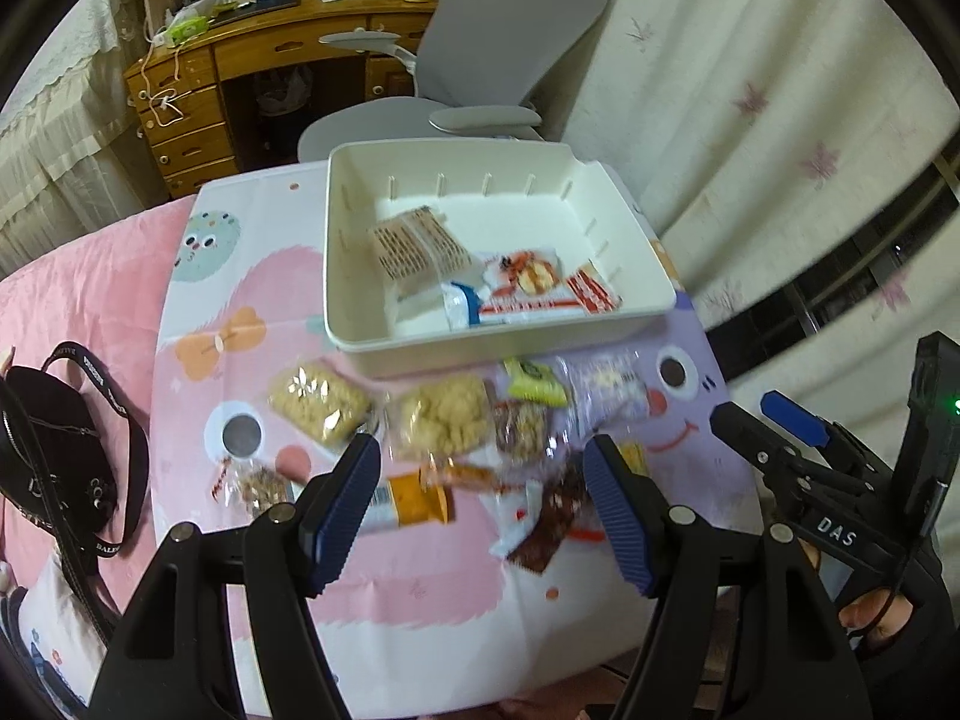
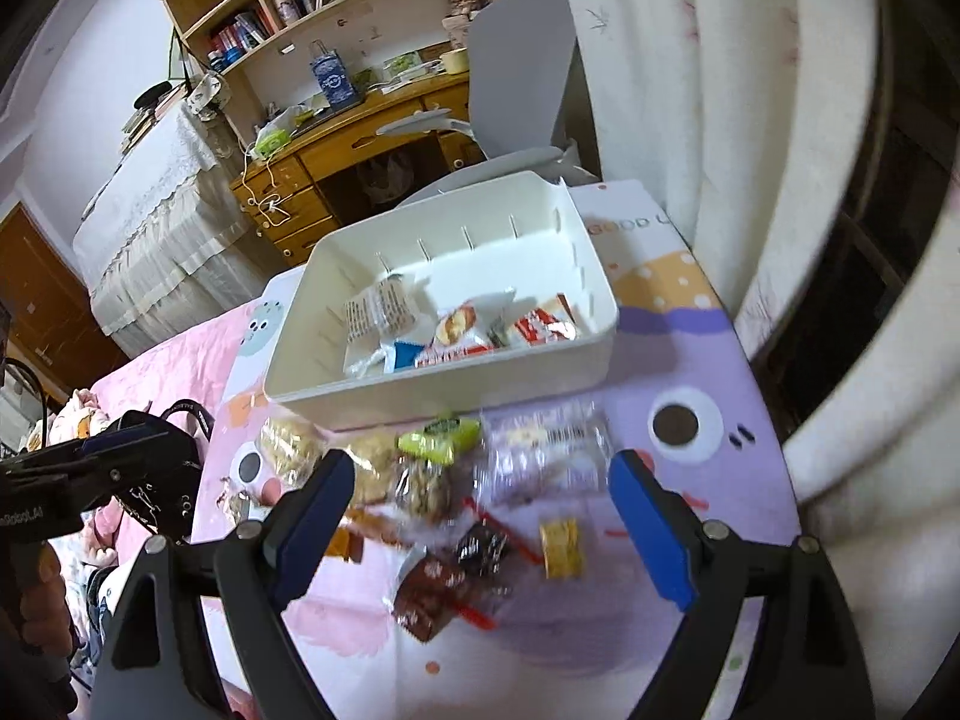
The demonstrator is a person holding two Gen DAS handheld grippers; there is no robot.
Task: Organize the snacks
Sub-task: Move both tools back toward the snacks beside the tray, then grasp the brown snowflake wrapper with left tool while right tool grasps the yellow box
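Grippers (image 1: pixel 480 498) (image 2: pixel 480 528) angled downward, jaws apart.

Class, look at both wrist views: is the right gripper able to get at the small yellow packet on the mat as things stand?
Probably yes. The right gripper is open and empty, and the yellow packet lies uncovered just ahead between its fingers. The dark brown wrapper beside it is close, so a careless grab might catch both.

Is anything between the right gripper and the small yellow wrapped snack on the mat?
Nothing visible. The right gripper is open and empty above the mat, and the small yellow wrapped snack lies uncovered, clear of the dark brown packets beside it.
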